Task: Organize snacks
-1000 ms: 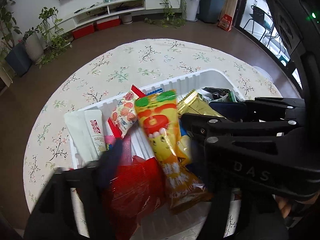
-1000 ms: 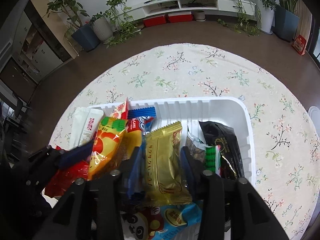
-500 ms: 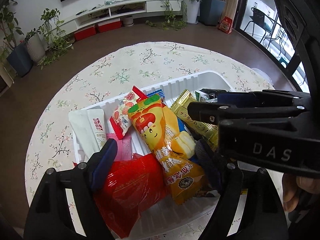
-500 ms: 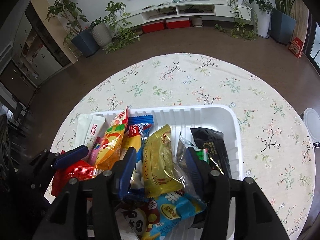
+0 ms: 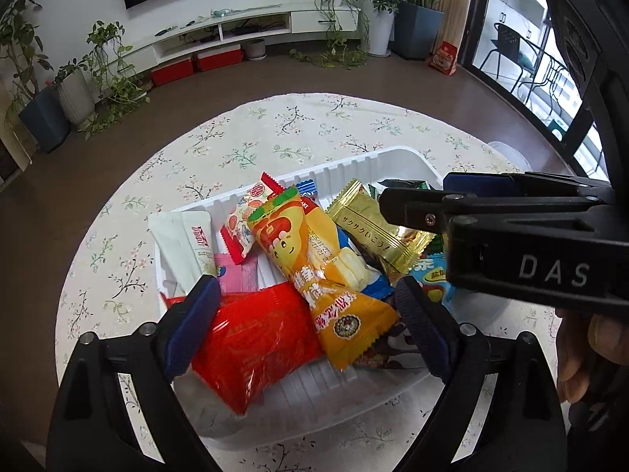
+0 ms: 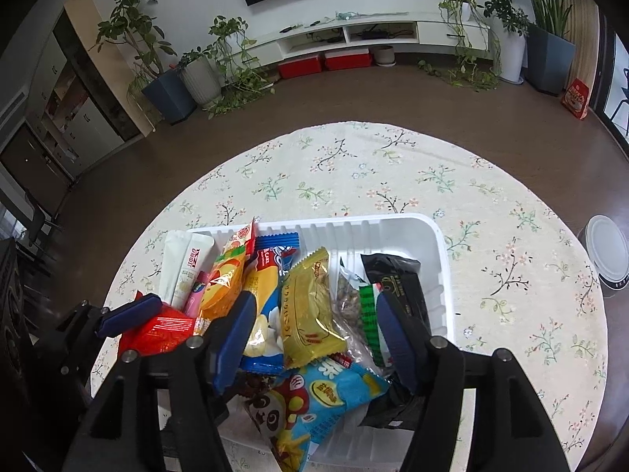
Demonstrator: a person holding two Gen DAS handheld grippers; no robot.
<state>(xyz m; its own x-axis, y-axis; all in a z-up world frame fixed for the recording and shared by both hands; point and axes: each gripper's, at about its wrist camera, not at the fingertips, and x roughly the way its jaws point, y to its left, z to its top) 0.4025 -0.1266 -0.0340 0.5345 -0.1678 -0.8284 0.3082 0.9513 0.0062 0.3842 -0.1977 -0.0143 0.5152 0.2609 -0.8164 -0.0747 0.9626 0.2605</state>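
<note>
Left gripper point(image 5: 306, 322): jaws have just been opening and stand wide apart; the blue pads press on nothing. Below the gap lie the red packet point(image 5: 255, 338) and the orange-yellow snack packet point(image 5: 310, 271). The red packet is crinkled foil, at 7 o'clock in the tray. The orange-yellow packet carries a cartoon face and a green top band; it runs diagonally from 11 o'clock toward 5 o'clock and overlaps the red packet's edge.

Right gripper point(image 6: 314, 338): jaws have just been opening and stand apart, clear of the packets. In line with the gap lies the gold foil packet point(image 6: 308, 306), flat, long axis toward 12 o'clock, with printed script along one side.

Container: a white ribbed plastic tray point(image 6: 440, 259) rests on the floral tablecloth point(image 6: 354, 173) of a round table. Contents, from 9 o'clock to 3 o'clock in the right wrist view:
- white sachet point(image 6: 182, 263) leaning over the tray's rim;
- pink packet point(image 6: 195, 295);
- blue-and-yellow packet point(image 6: 267, 275);
- clear bag with a green band point(image 6: 354, 303);
- black packet point(image 6: 397, 279) against the 3 o'clock wall.
At 6 o'clock a light-blue panda packet point(image 6: 314, 397) covers the near rim.

Obstructions: in the left wrist view the right gripper body crosses at 3 o'clock and hides the tray's right portion; a hand point(image 5: 582, 350) grips it.

Surroundings: a white lidded container point(image 6: 607, 251) stands beyond the table edge at 3 o'clock. Potted plants and a low TV cabinet point(image 6: 354, 35) stand at 12 o'clock.
</note>
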